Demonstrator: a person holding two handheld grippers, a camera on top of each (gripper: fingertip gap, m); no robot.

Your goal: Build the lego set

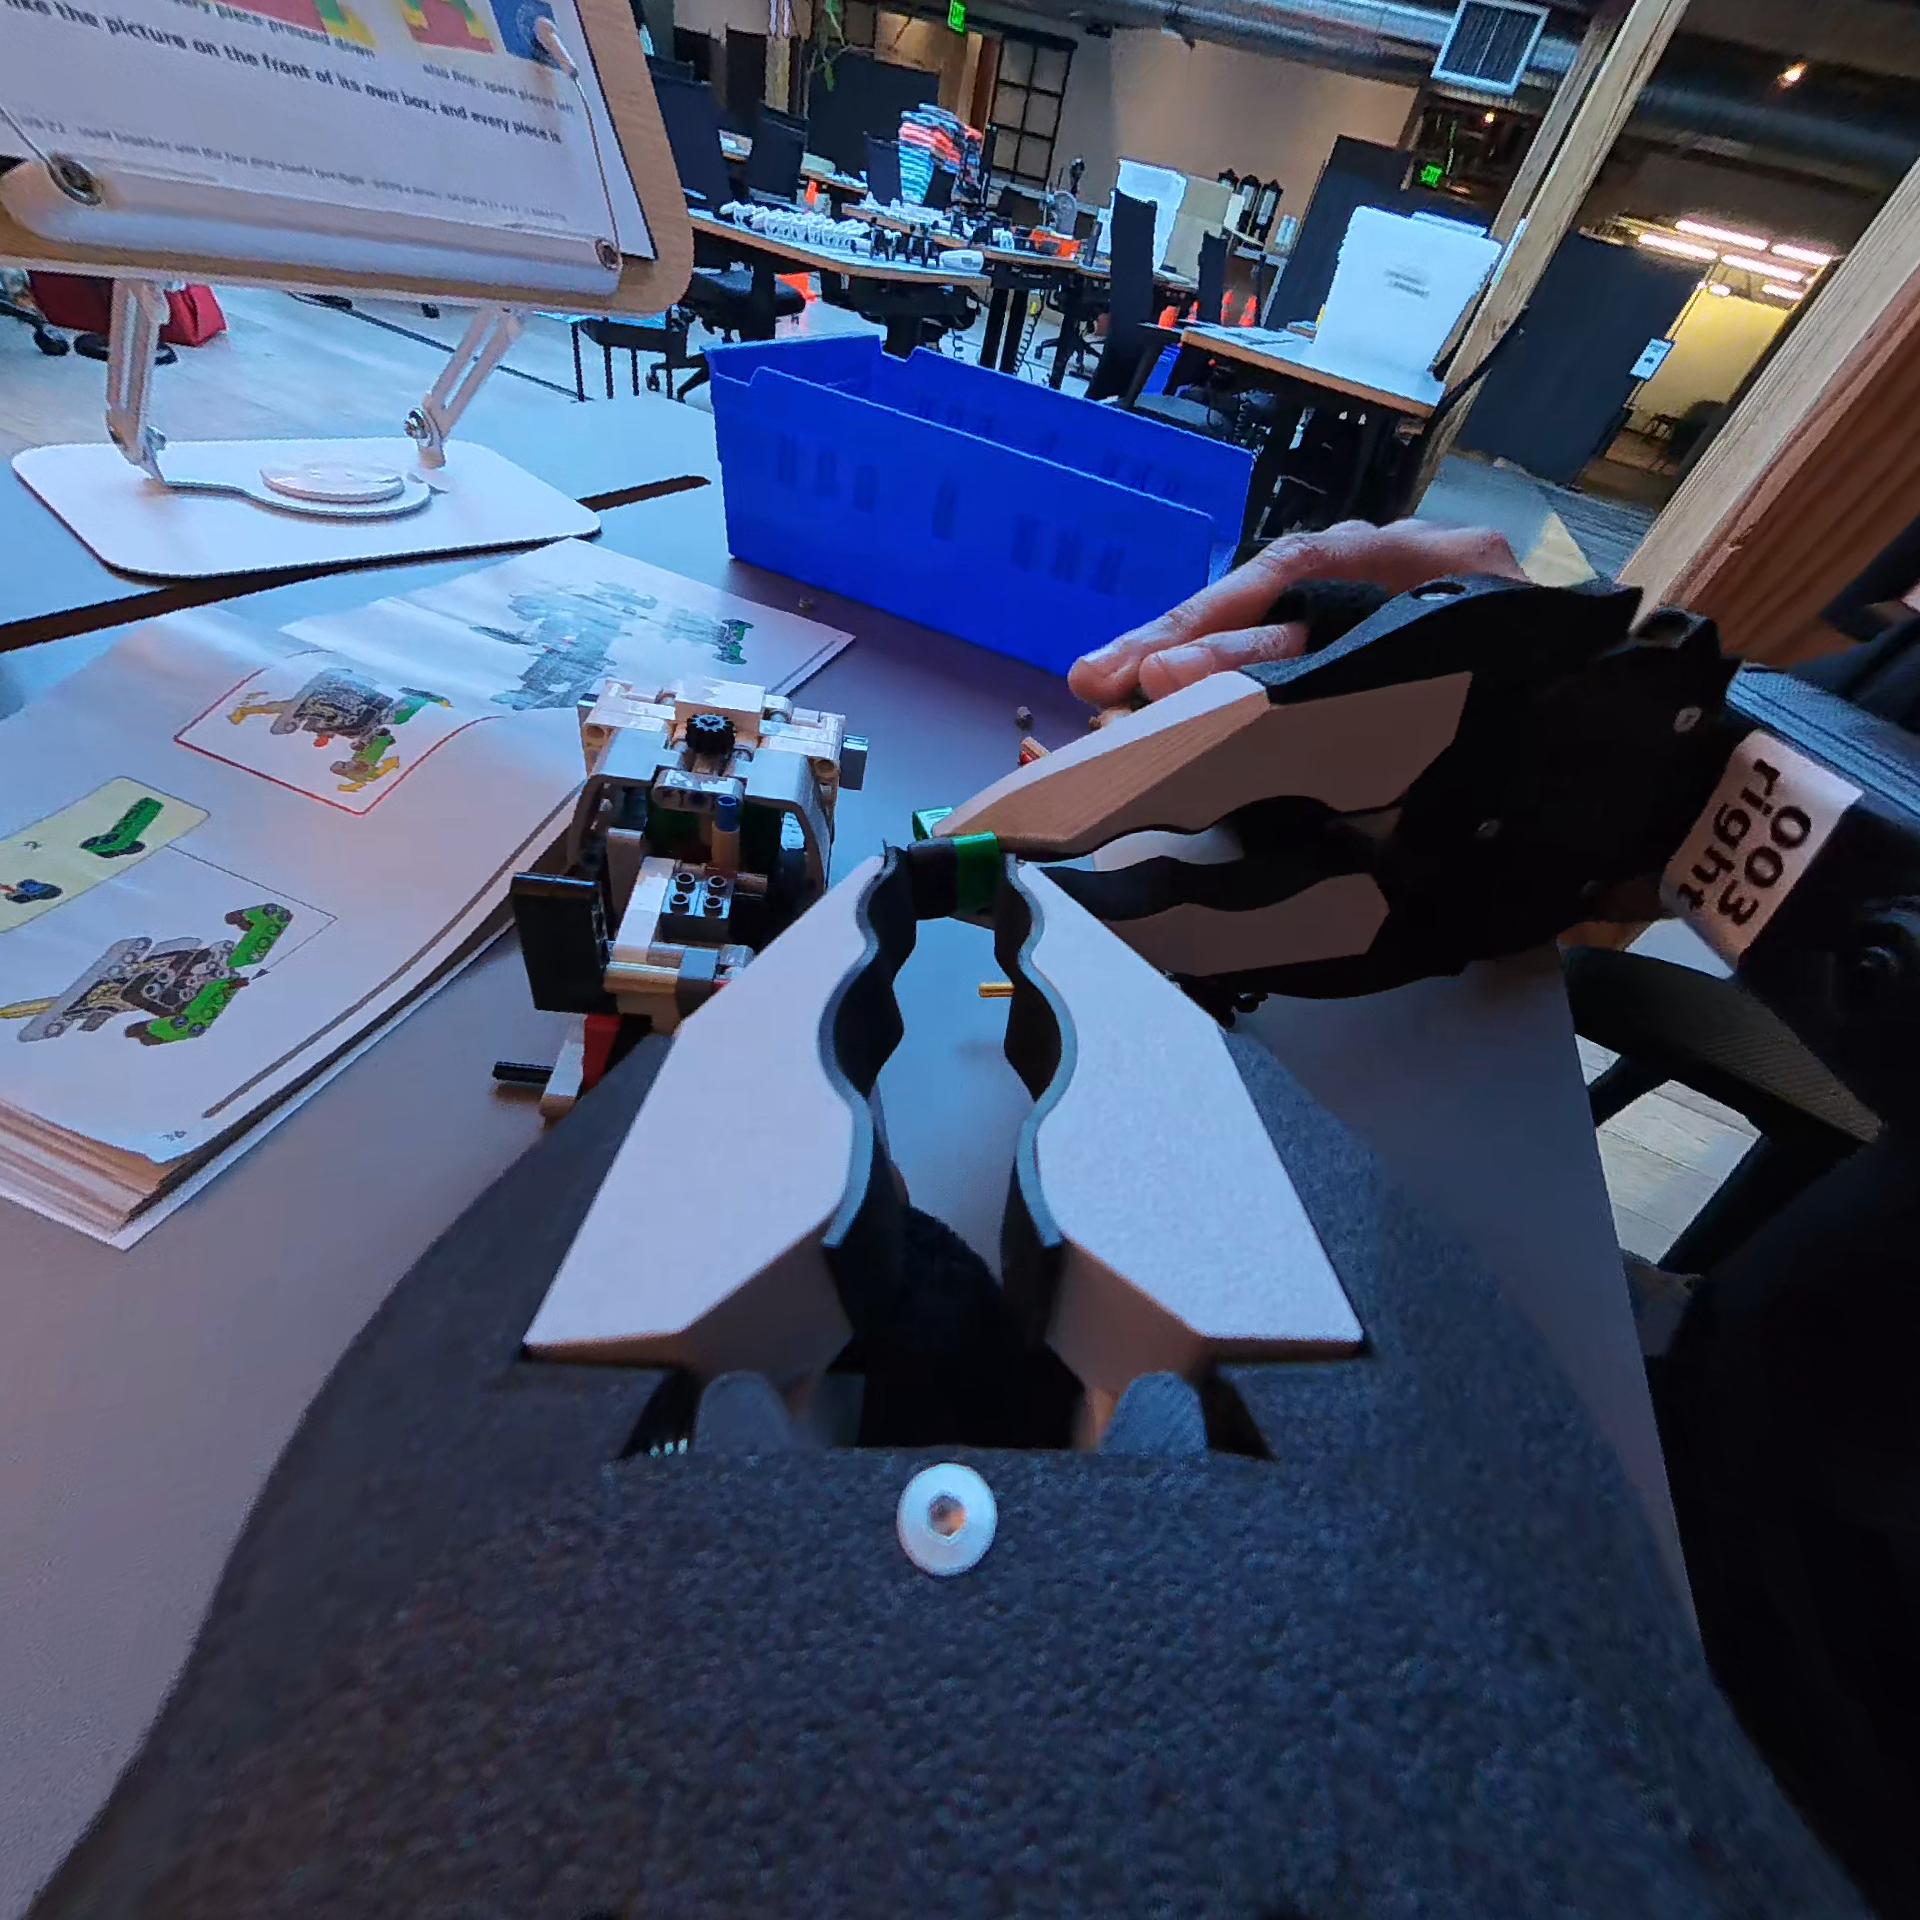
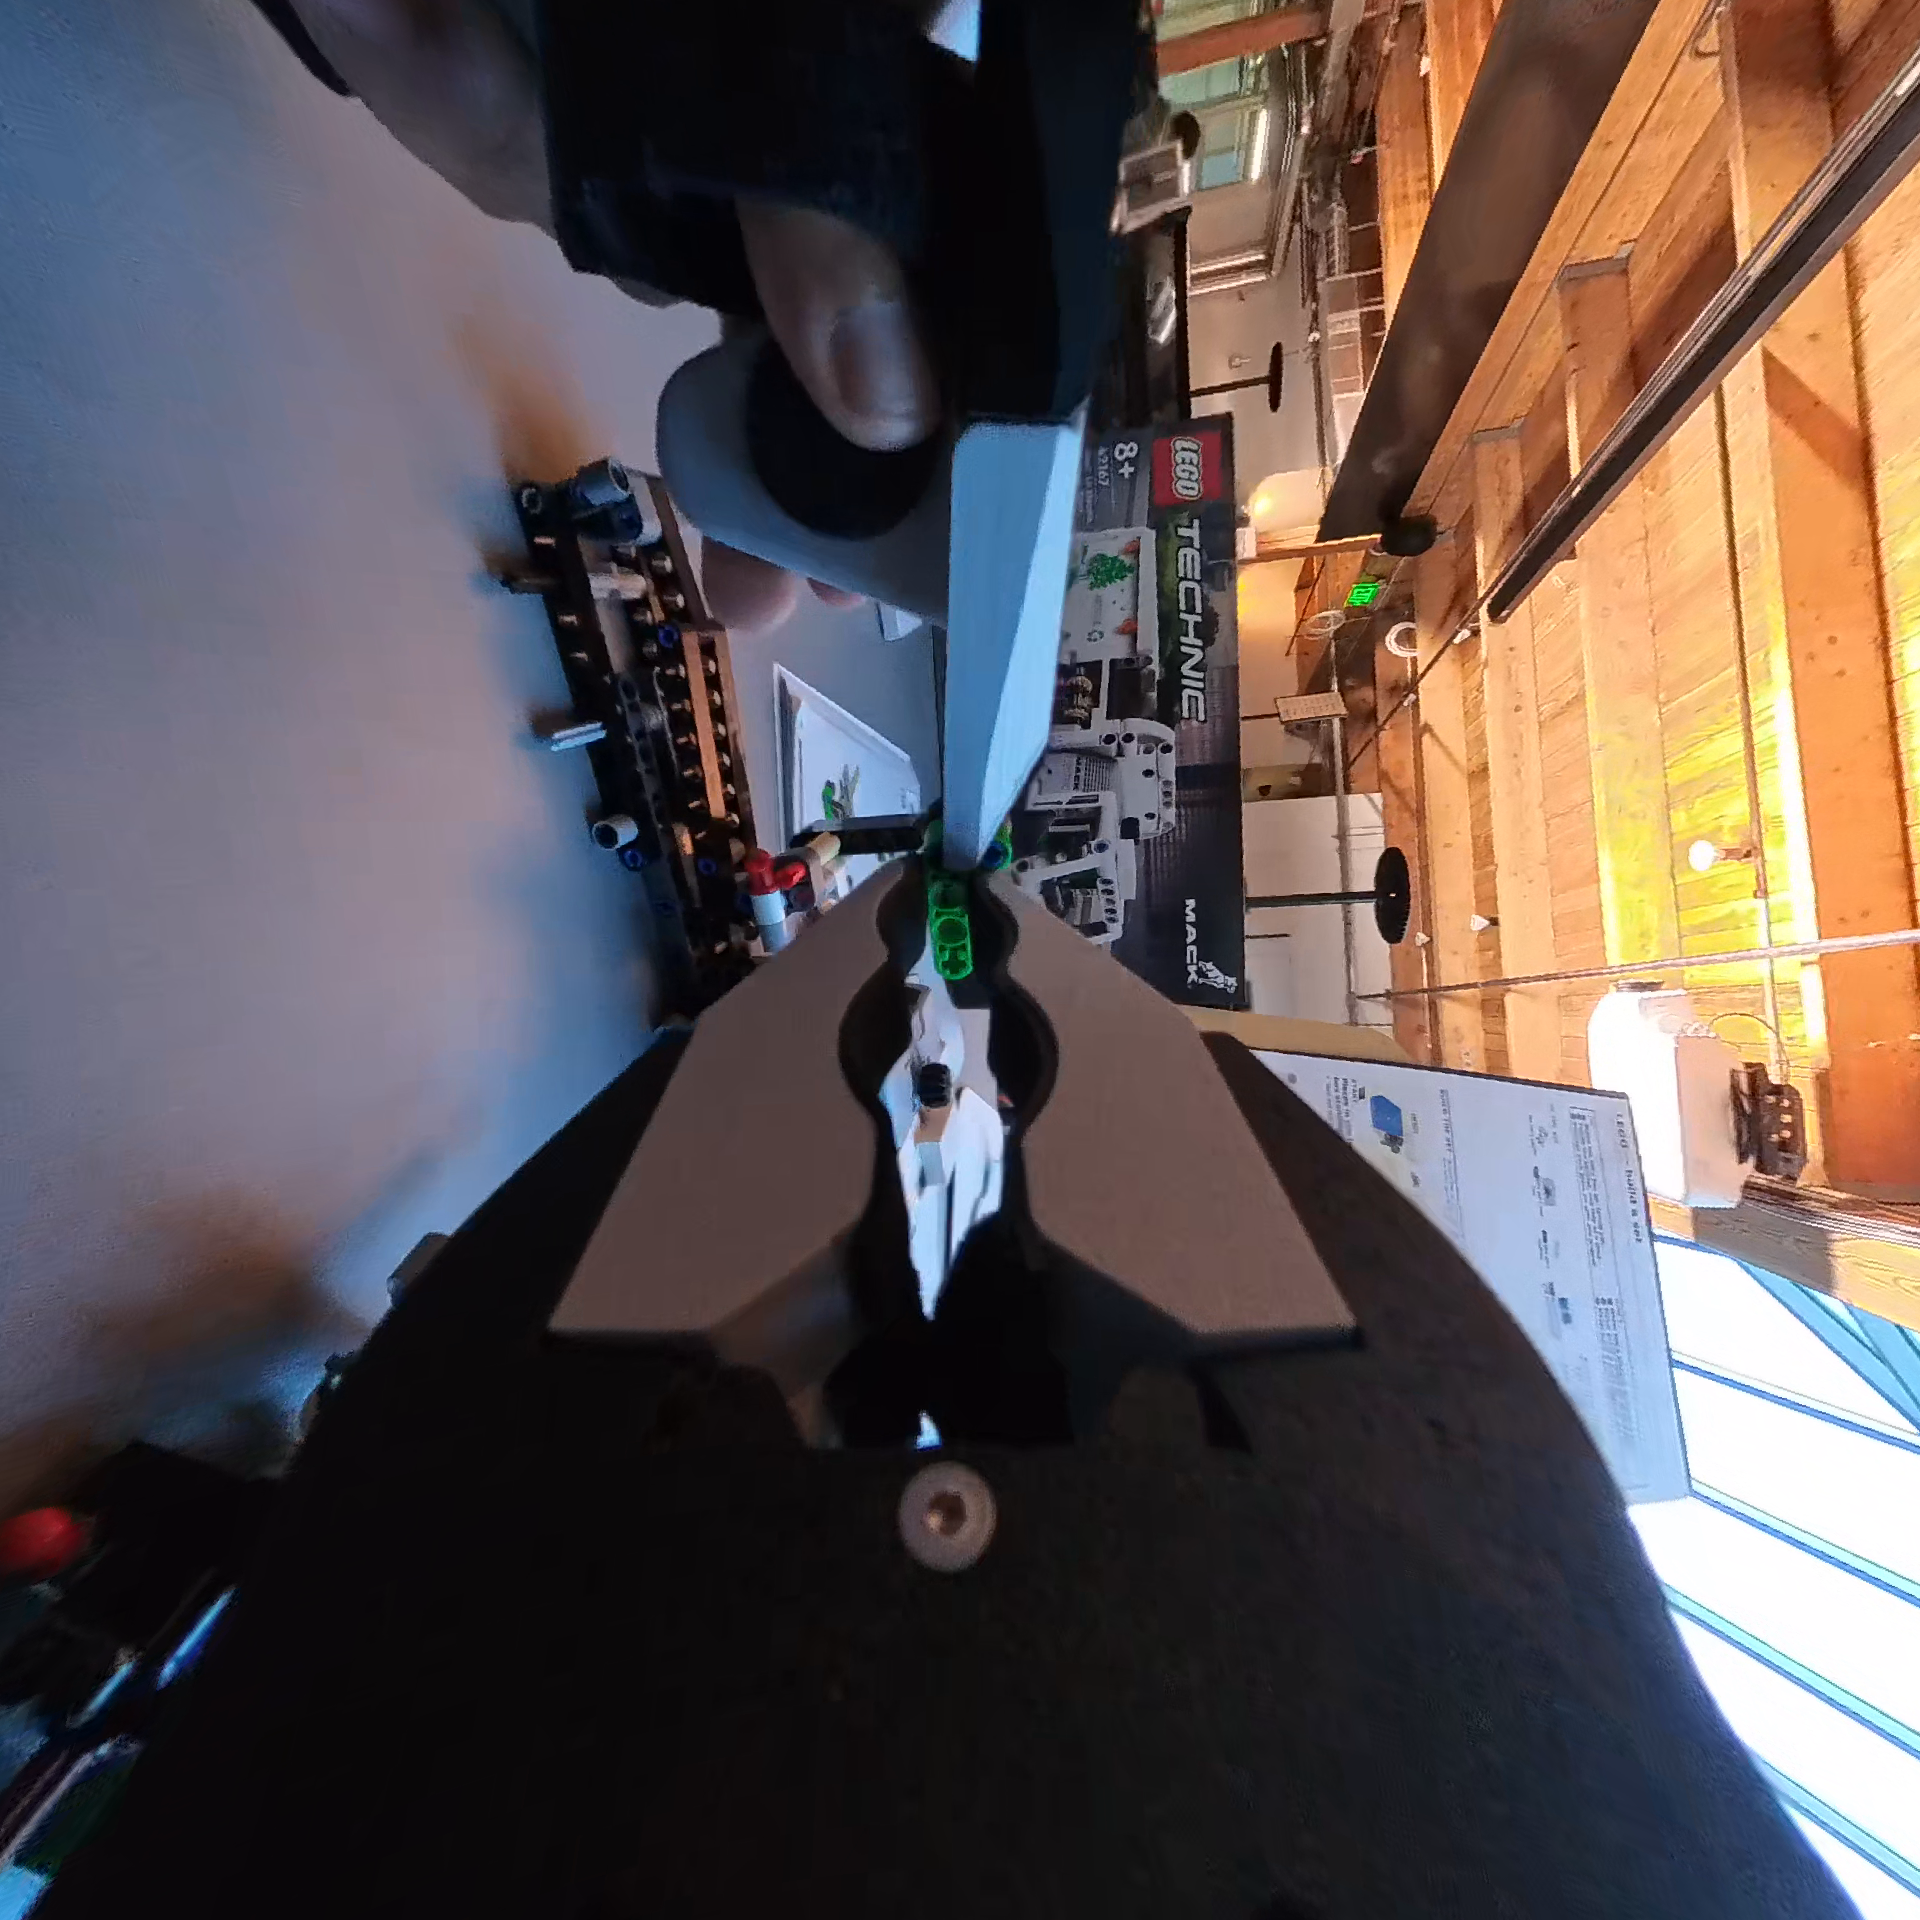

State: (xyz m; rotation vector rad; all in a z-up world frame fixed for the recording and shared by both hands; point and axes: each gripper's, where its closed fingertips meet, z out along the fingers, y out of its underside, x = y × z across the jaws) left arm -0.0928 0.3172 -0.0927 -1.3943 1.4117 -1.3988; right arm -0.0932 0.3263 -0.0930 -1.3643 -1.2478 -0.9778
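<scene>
My left gripper (image 1: 954, 871) is shut at its tips on a small green lego piece (image 1: 975, 868) with a black part. My right gripper (image 1: 971, 844) comes in from the right and meets it tip to tip. In the right wrist view, which is rolled on its side, my right gripper (image 2: 951, 902) is shut on the green beam (image 2: 950, 927), and a finger of the left gripper (image 2: 1003, 665) reaches down onto the same piece. The partly built white, grey and black model (image 1: 686, 831) stands on the table just left of the grippers.
An open instruction booklet (image 1: 260, 831) lies at the left, with a sheet stand (image 1: 301, 499) behind it. A blue bin (image 1: 966, 499) stands at the back. Small loose pins (image 1: 992, 989) lie on the table (image 1: 1403, 1091). A long black beam assembly (image 2: 655, 707) and the set's box (image 2: 1153, 707) show in the right wrist view. Less than 4 cm separates the two grippers' tips.
</scene>
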